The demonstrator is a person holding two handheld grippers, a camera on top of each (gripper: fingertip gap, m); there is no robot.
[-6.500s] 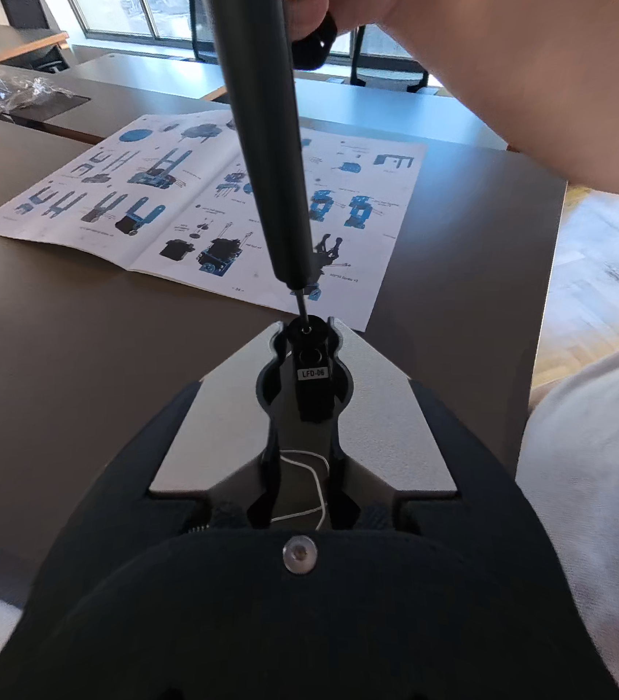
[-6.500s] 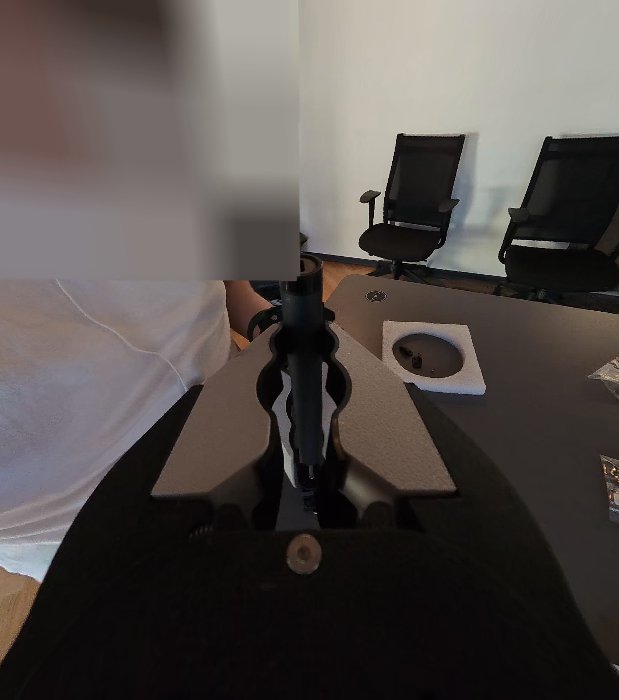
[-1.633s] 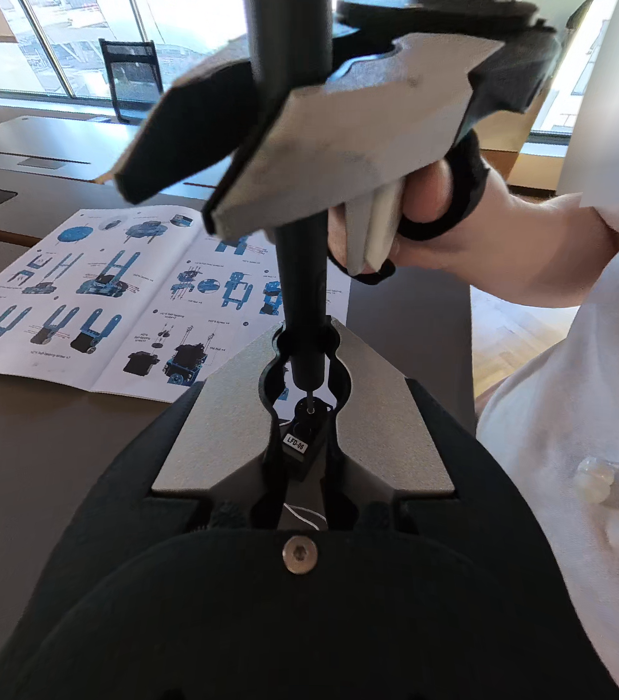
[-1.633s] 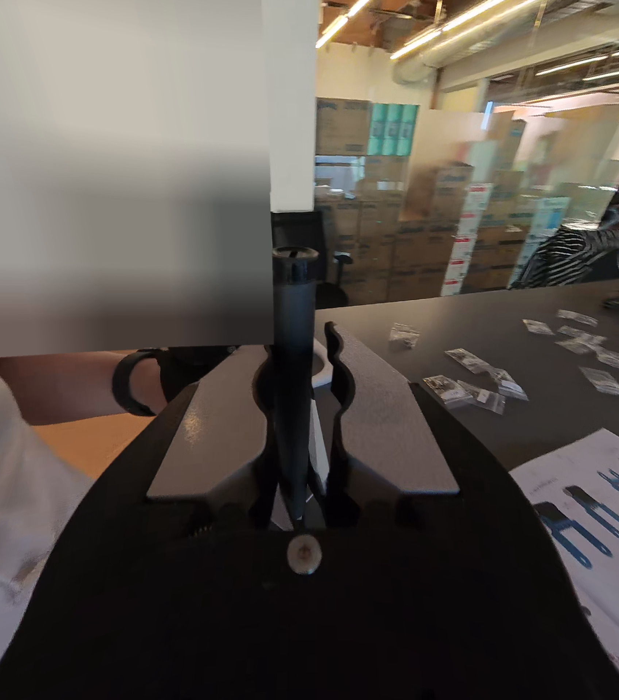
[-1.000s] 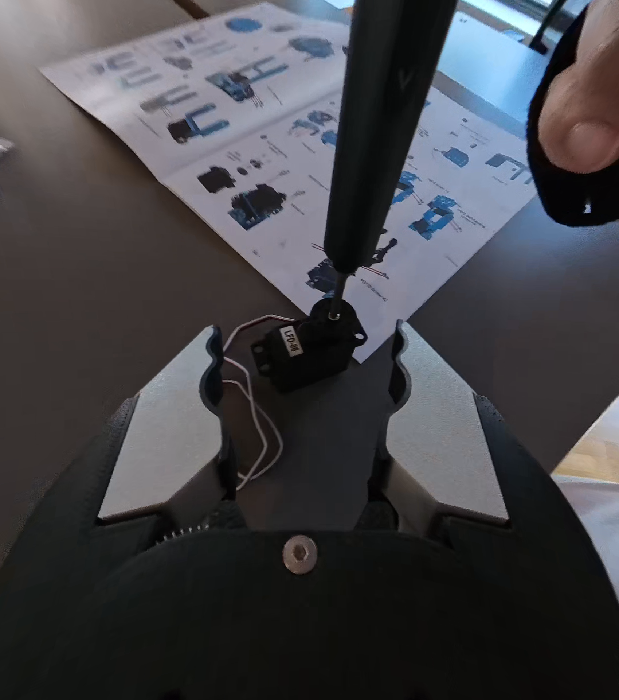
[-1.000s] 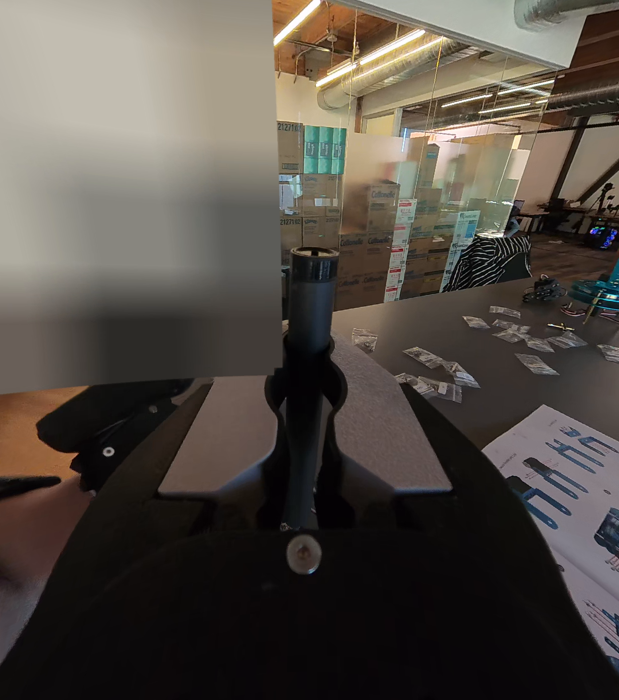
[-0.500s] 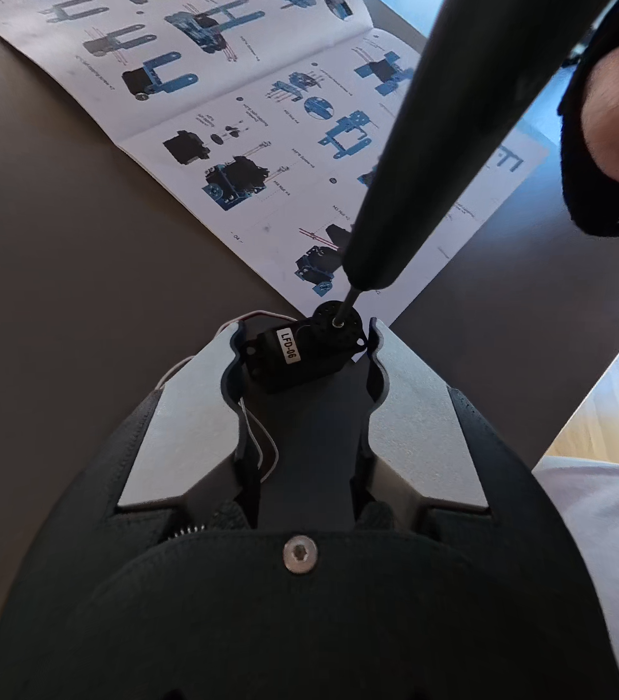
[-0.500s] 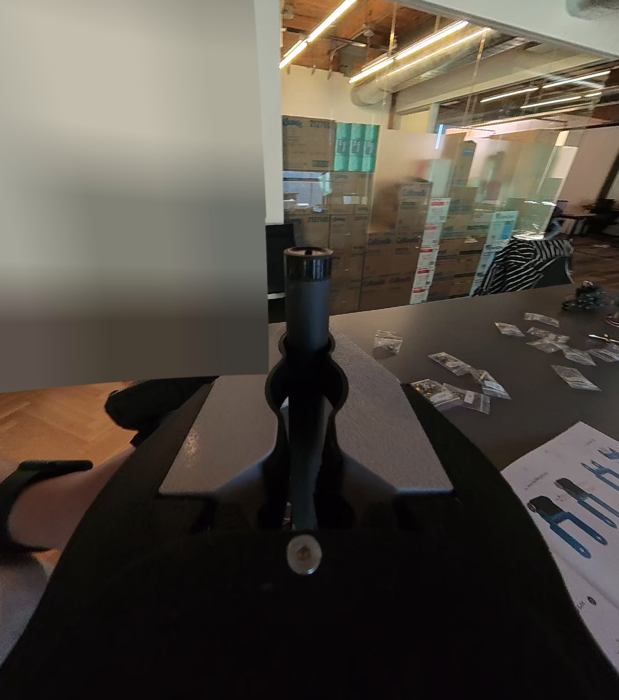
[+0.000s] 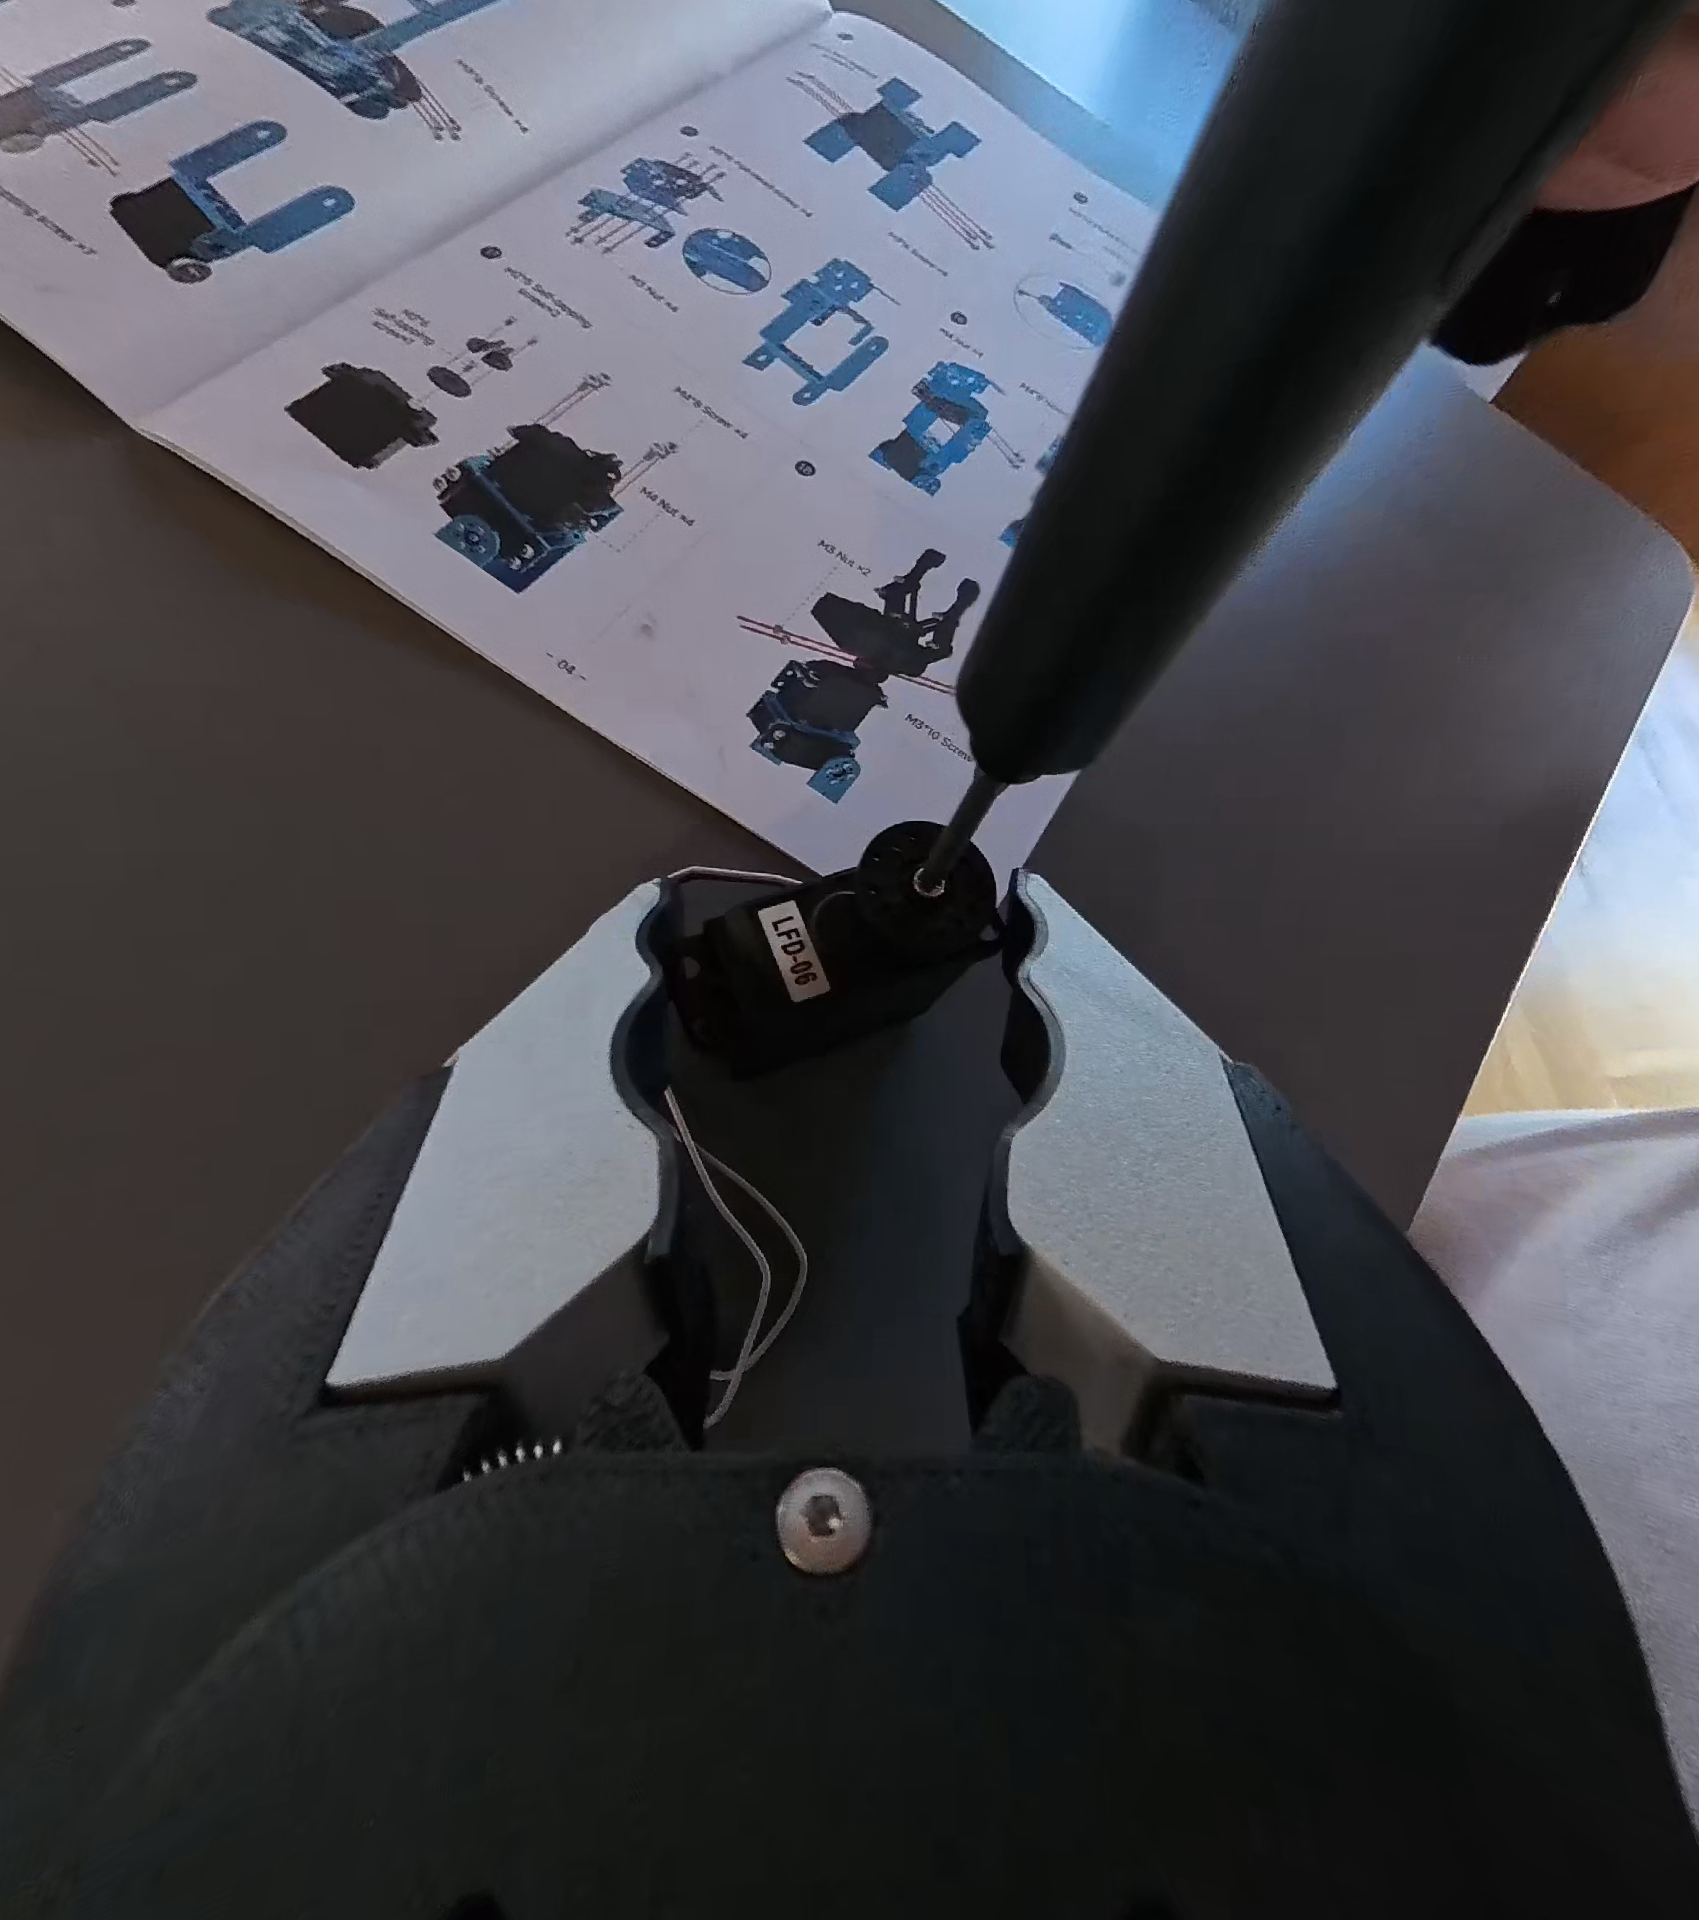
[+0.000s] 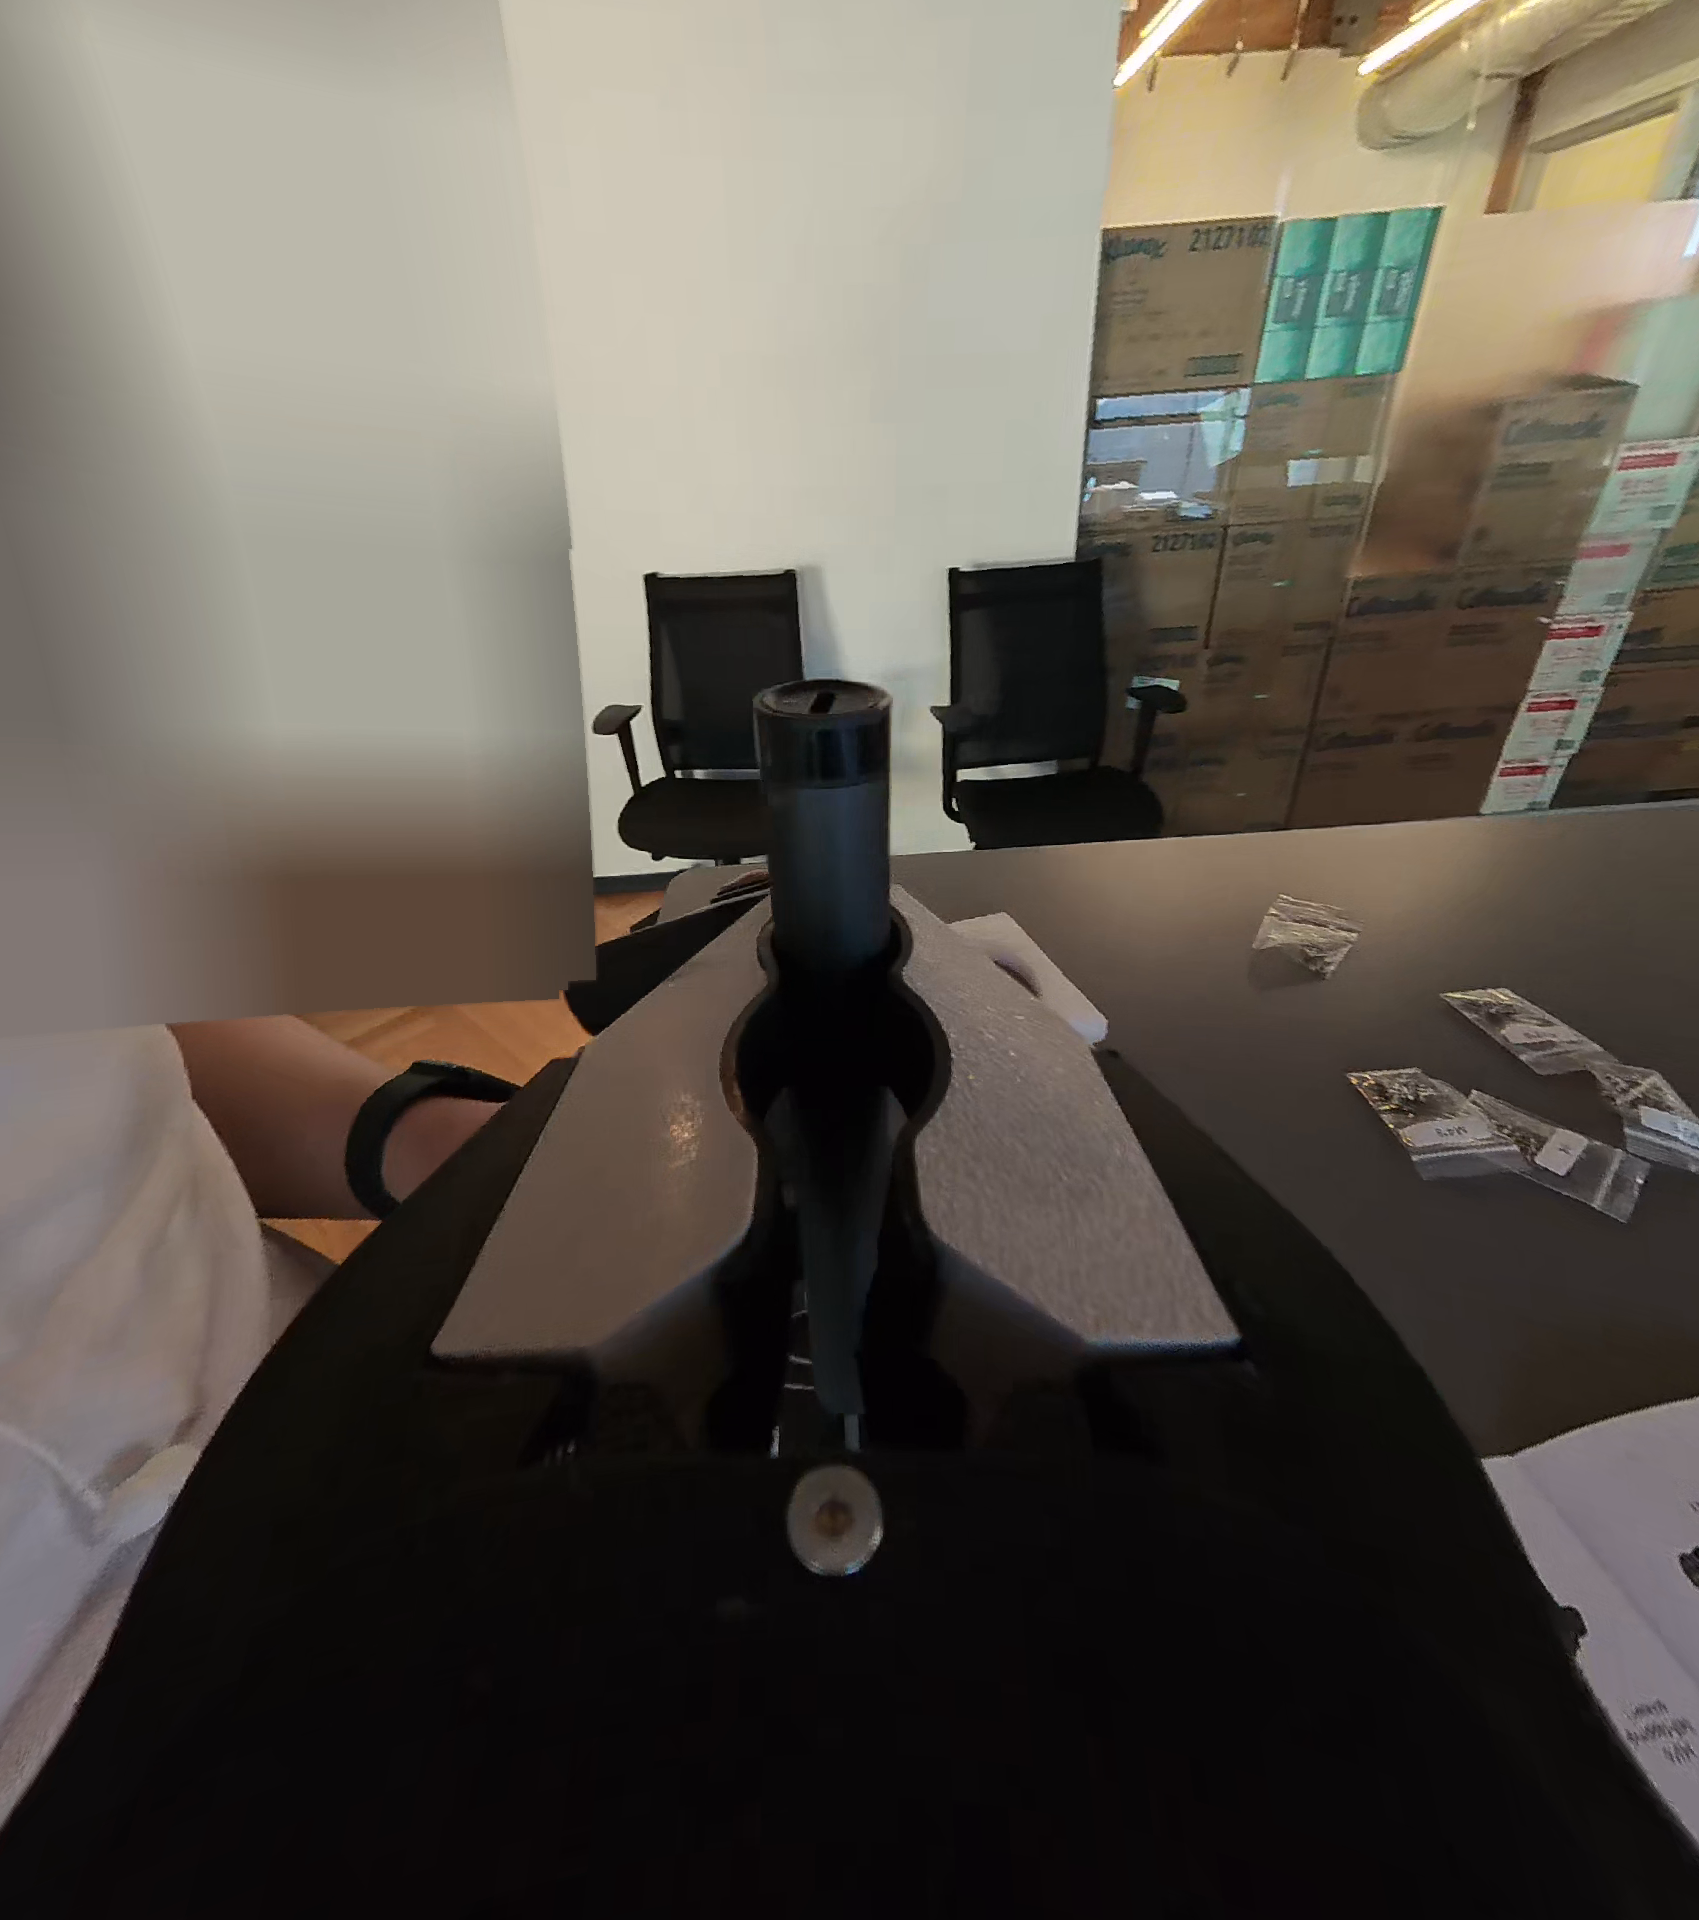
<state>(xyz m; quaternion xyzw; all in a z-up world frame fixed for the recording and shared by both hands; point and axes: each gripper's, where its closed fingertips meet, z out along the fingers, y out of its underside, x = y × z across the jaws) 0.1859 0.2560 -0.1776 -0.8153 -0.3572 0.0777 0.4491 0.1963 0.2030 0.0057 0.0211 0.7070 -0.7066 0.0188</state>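
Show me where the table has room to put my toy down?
The dark table is bare left of the left gripper, below the instruction sheet. It is crowded at the gripper, around the black servo and screwdriver, and by the parts bags.

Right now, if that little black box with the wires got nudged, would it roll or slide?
The black box looks blocky and flat-sided, so it would likely slide. Its thin wires look floppy and would trail. The left claw brackets it, probably limiting movement.
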